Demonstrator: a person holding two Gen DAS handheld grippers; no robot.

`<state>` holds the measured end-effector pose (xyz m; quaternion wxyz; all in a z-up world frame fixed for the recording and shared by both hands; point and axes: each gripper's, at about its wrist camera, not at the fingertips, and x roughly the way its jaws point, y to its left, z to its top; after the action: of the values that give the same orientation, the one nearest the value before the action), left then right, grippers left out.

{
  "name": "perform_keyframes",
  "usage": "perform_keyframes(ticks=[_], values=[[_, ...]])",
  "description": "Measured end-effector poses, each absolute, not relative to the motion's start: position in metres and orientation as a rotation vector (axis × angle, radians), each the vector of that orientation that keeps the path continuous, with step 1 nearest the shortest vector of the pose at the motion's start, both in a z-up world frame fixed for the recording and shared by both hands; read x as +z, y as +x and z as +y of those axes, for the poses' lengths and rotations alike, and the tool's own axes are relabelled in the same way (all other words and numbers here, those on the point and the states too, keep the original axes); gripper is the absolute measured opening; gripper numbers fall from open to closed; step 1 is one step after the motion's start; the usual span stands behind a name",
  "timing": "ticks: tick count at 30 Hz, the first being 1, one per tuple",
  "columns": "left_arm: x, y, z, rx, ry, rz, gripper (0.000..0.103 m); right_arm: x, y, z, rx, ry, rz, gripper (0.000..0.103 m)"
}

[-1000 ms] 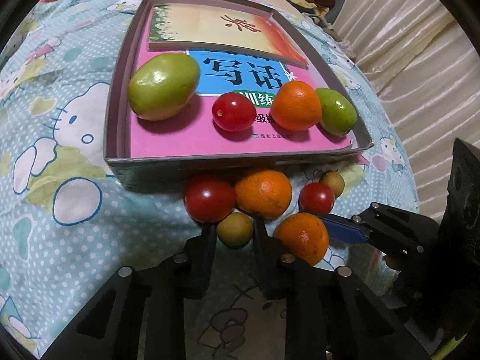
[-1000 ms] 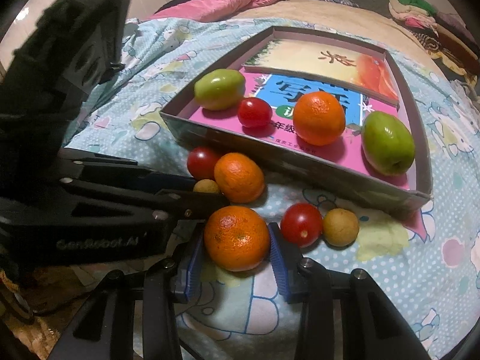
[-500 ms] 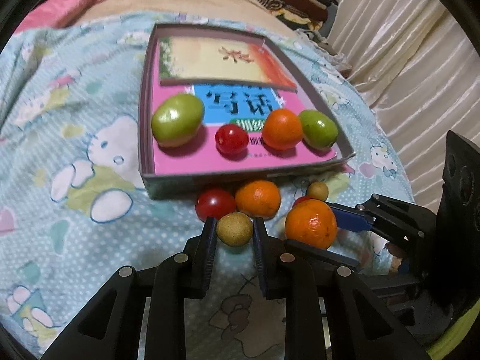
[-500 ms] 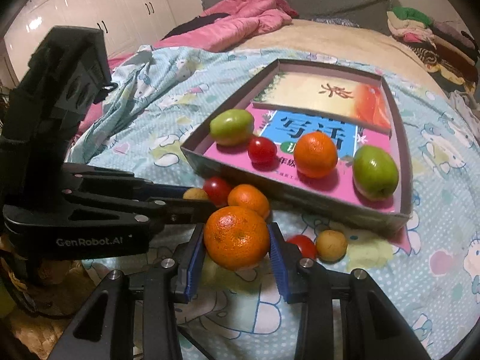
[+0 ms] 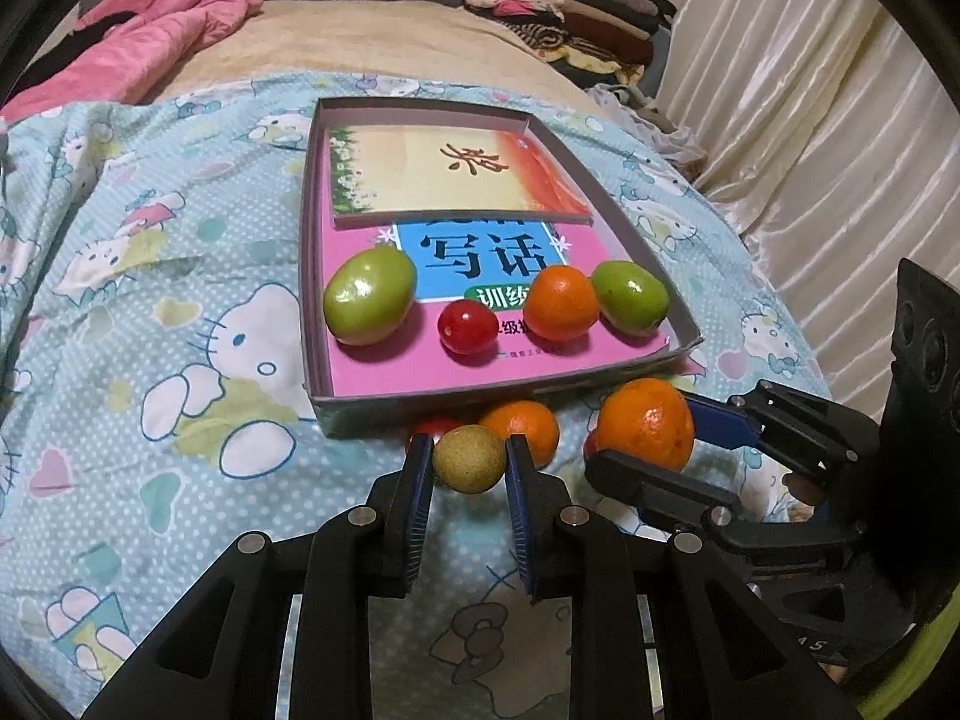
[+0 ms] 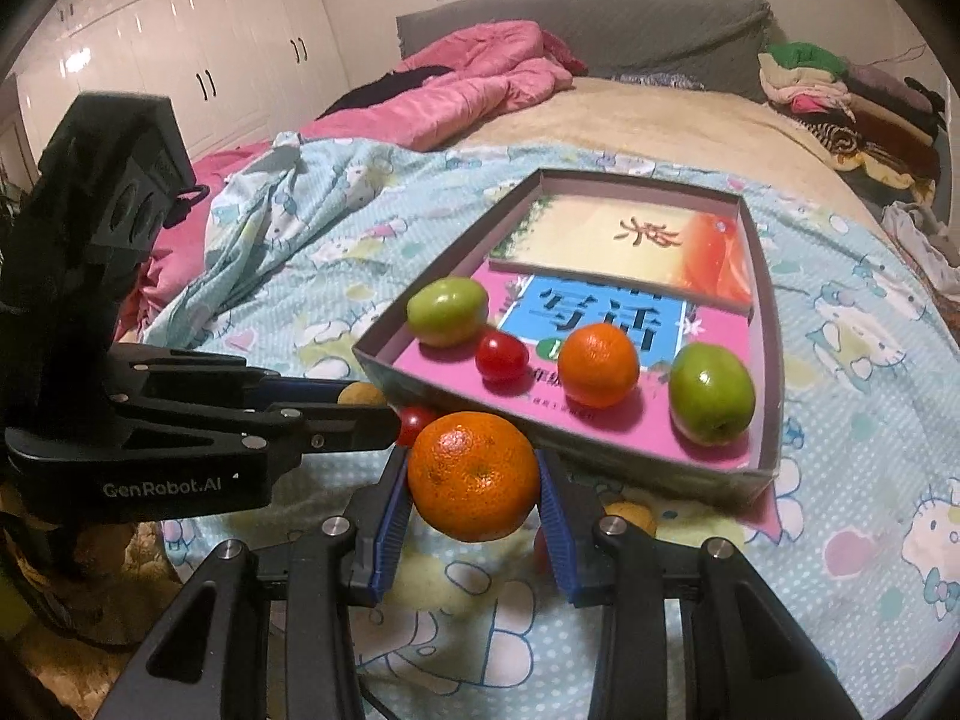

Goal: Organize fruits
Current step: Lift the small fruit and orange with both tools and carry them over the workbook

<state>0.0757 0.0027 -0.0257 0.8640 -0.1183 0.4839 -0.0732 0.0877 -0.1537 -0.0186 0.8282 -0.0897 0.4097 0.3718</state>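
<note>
My left gripper (image 5: 469,468) is shut on a small tan round fruit (image 5: 469,459) and holds it above the bedsheet, in front of the box. My right gripper (image 6: 474,483) is shut on an orange tangerine (image 6: 473,475), also lifted; it shows in the left wrist view (image 5: 645,423) too. The shallow grey box (image 5: 312,276) holds books with two green fruits (image 5: 370,295) (image 5: 630,297), a red cherry tomato (image 5: 468,327) and a tangerine (image 5: 561,303) on them. On the sheet by the box lie another tangerine (image 5: 528,423), a cherry tomato (image 6: 415,423) and a small tan fruit (image 6: 627,513).
The box sits on a light blue cartoon-print bedsheet (image 5: 150,330). A pink quilt (image 6: 456,90) lies at the back left, folded clothes (image 6: 840,96) at the back right, curtains (image 5: 810,120) to the right. White wardrobes (image 6: 180,42) stand behind.
Both grippers have lifted their fruits off the sheet and drawn back and up from the box. The fruits in the box have not moved.
</note>
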Motion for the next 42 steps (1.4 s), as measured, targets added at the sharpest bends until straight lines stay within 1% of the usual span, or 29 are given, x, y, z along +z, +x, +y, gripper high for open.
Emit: perform_keyframes(ticks=[16,24,42], values=[[-0.008,0.075,-0.007,-0.151,-0.189,0.942,0.024,-0.004,0.095,-0.167,0.754,-0.131,0.790,0.041],[-0.001,0.077,-0.005,-0.140,-0.202,0.914,0.024,0.001,0.102,-0.176,0.714,-0.102,0.767,0.041],[0.001,0.093,0.000,-0.100,-0.212,0.883,0.024,0.006,0.119,-0.196,0.620,-0.048,0.740,0.041]])
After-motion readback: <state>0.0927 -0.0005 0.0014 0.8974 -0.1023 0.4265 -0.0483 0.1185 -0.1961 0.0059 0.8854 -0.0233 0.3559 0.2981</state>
